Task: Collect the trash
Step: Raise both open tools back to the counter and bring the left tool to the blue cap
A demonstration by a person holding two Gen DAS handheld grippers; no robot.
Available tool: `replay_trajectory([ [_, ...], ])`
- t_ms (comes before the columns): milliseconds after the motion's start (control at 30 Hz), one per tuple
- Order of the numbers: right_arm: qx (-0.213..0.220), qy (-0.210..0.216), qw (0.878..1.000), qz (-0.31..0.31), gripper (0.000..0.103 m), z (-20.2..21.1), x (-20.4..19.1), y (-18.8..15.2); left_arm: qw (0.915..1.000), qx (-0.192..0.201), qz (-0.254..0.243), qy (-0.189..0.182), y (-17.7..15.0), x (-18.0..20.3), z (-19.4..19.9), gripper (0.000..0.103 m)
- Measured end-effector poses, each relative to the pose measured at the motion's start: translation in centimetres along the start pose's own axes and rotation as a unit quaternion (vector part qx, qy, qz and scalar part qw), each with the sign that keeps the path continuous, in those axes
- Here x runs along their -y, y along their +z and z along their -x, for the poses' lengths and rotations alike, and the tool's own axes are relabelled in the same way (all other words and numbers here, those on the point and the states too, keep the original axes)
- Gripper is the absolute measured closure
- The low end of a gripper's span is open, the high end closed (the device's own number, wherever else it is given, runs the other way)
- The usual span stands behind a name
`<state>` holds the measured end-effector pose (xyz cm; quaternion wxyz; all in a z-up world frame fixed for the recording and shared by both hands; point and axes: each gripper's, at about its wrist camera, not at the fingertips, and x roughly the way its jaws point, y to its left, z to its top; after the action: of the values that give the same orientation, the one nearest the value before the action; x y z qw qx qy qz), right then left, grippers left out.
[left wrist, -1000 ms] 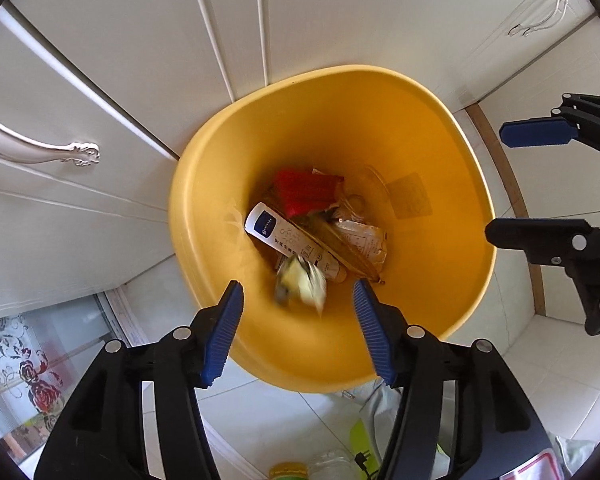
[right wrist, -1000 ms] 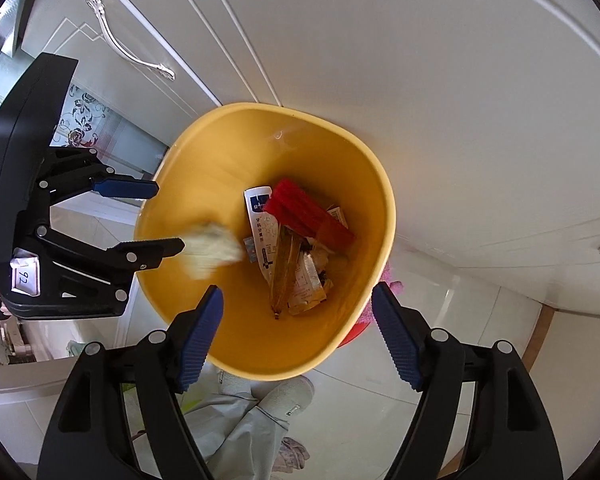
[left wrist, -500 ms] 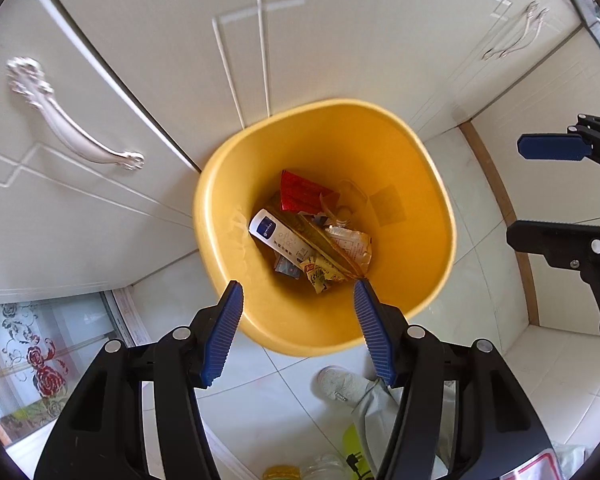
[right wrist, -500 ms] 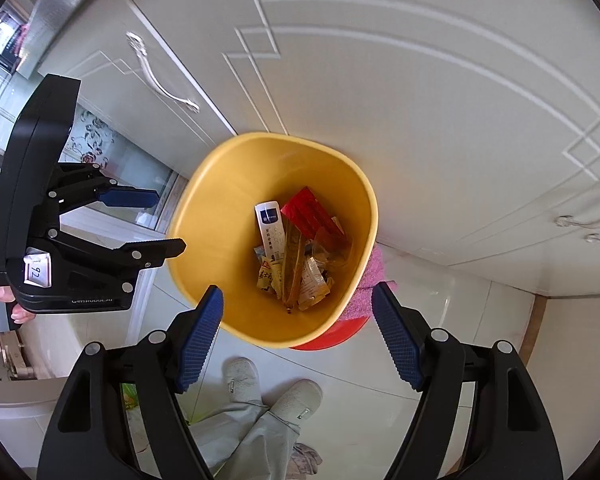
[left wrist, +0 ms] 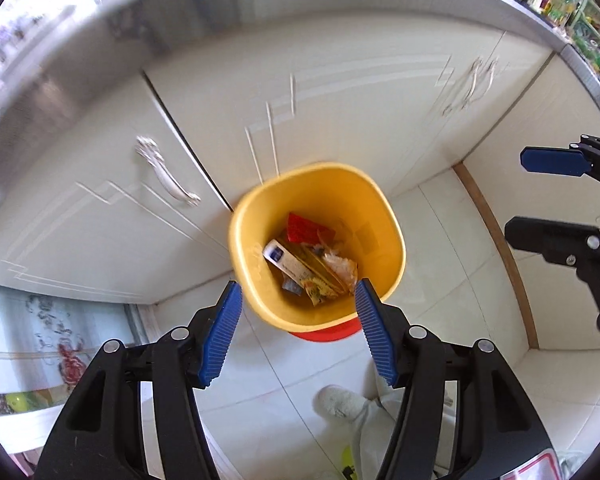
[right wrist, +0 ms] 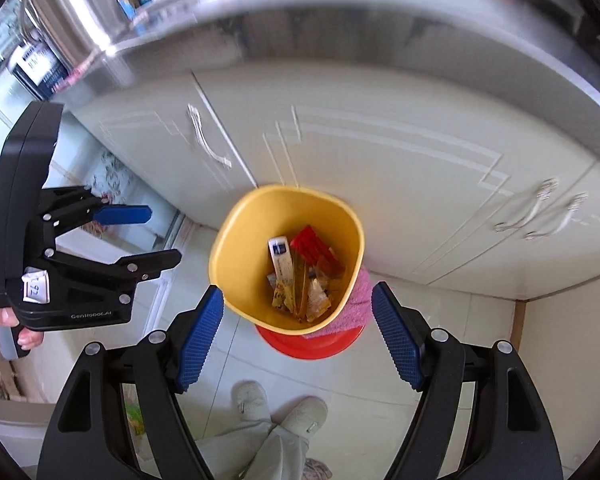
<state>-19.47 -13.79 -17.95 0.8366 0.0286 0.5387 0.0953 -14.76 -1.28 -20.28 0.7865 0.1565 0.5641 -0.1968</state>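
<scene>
Across the upper half of both frames you have the pale cabinet doors (left wrist: 340, 92) with their curved metal handles, blurred by motion, and above them the edge of the bench (right wrist: 340, 20). Below them the light tiled floor (left wrist: 452, 248) fills the lower half. At the centre of each frame sits the yellow bin (left wrist: 380, 280), open-topped, standing on the floor just in front of the cabinets. A red basin (right wrist: 312, 344) shows under its lower edge, and in the right wrist view a pink cloth (right wrist: 360, 296) lies against the bin's right side. Your left hand-held gripper (left wrist: 298, 328) fills the bottom of its own view with its blue-padded fingers spread wide, nothing between them; it also shows at the left edge of the right wrist view. Your right hand-held gripper (right wrist: 298, 336) is likewise spread apart and empty above the bin. Your light shoes (right wrist: 256, 400) stand at the bottom centre of the right wrist frame. The trash (left wrist: 312, 268) lies at the bottom of the bin: a white tube-like pack with a blue label, a red wrapper toward the upper side, and several yellowish and clear wrappers beside them.
</scene>
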Motion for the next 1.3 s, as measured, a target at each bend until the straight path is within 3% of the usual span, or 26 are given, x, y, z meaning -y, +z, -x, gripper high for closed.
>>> replay_trajectory([
  [367,0.114,-0.038,0.992,-0.024,0.025,8.2,-1.6,2.0,0.9940,0.104,0.015,0.031,0.5,-0.6,8.9,0.038],
  [567,0.152,-0.049,0.987,-0.037,0.024,10.1,-2.1,3.6,0.9892,0.139,0.027,0.038,1.8,-1.9,11.4,0.037],
  [900,0.177,-0.047,0.983,-0.021,0.023,10.9,-2.2,6.9,0.9854,0.158,0.041,0.048,4.2,-3.7,12.7,0.036],
  [1100,0.186,-0.036,0.982,-0.007,0.023,9.8,-0.6,11.3,0.9839,0.155,0.071,0.052,6.7,-5.5,11.8,0.036],
  [1300,0.182,-0.017,0.983,0.011,0.023,7.6,1.4,16.9,0.9814,0.147,0.108,0.061,11.2,-7.6,10.2,0.036],
])
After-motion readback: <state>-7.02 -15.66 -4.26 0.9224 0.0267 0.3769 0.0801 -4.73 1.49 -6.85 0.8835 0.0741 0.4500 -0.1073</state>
